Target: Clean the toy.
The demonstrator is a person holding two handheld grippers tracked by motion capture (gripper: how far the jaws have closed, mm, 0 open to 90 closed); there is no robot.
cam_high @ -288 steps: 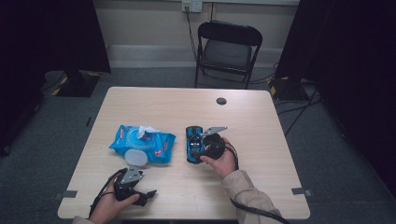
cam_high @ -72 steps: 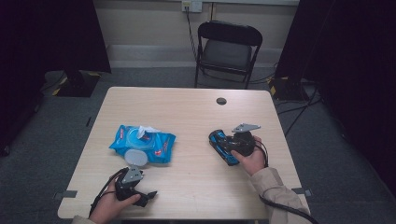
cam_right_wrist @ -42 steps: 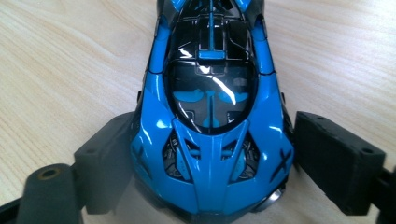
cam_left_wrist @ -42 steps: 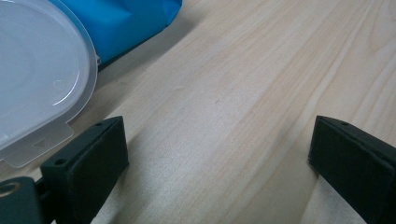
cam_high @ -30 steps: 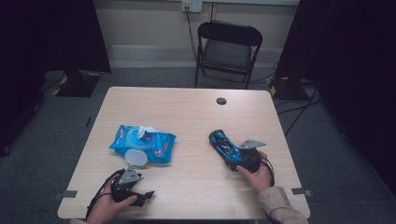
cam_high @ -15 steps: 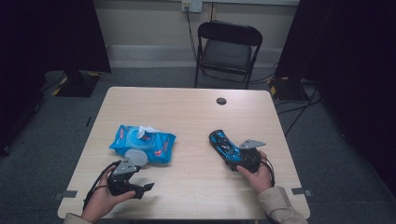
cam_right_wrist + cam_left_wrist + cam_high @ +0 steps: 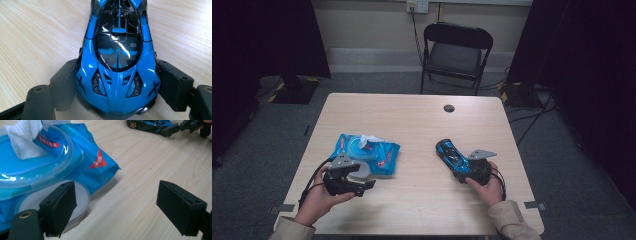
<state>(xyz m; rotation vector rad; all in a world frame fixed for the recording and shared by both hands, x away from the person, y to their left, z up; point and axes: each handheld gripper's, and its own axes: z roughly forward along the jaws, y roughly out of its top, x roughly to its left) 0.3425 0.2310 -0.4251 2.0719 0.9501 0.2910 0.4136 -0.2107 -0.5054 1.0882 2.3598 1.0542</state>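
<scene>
Over on my left, my left gripper (image 7: pixel 362 184) hangs just above the table (image 7: pixel 422 200), right at the near edge of the pack of wet wipes (image 7: pixel 379 152). Its jaws stand wide apart with nothing between them but bare wood. Through the left gripper view I'm looking straight at the pack: the round white lid (image 7: pixel 37 202) is flipped open and lying flat toward me, and one wipe (image 7: pixel 23 137) pokes up out of the opening, loose and ready to be pulled. My left jaw sits in front of that lid, but I can't tell if it touches it.

Moving across the middle, open tabletop, nothing in the way.

And on my right, my right gripper (image 7: pixel 458 165) has the toy car (image 7: pixel 451 152). In the right gripper view the blue and black car (image 7: pixel 117 57) sits squarely between my two jaws, their pads against its flanks, so I'm calling that a hold on the car, jaws set wide because the body is wide. The car is on the table, right of centre, well apart from the wipes.

So where do we stand? By my reading, this looks like a wipe-down job: car secured, pack open, sheet sticking up. Still to come: pinch that wipe with the left, draw it free, bring it across and rub the car. None of the cleaning looks started yet.
</scene>
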